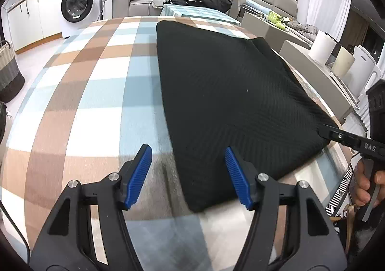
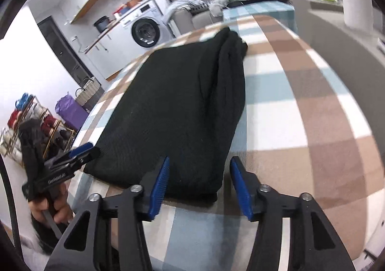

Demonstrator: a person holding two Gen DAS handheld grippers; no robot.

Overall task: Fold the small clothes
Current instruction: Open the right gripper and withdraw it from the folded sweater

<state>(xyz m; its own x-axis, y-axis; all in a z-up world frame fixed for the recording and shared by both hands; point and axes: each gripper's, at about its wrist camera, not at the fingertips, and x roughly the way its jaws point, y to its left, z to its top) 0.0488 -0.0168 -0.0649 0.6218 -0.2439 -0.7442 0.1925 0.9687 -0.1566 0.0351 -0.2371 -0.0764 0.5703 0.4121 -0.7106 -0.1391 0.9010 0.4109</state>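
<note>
The plaid tablecloth was covered at its middle by a folded black knit garment; the garment was judged soft, light and limp, best pinched at its near corners; both the left gripper and right gripper were seen apart, nothing clamped.

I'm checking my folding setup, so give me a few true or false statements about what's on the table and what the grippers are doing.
1. The black garment lies on a checked cloth. True.
2. The left gripper is clamped on the garment. False: its jaws stand open, gripping nothing.
3. The right gripper stands open at the garment's near edge. True.
4. The washing machine door hangs open. False: it is closed.
</note>
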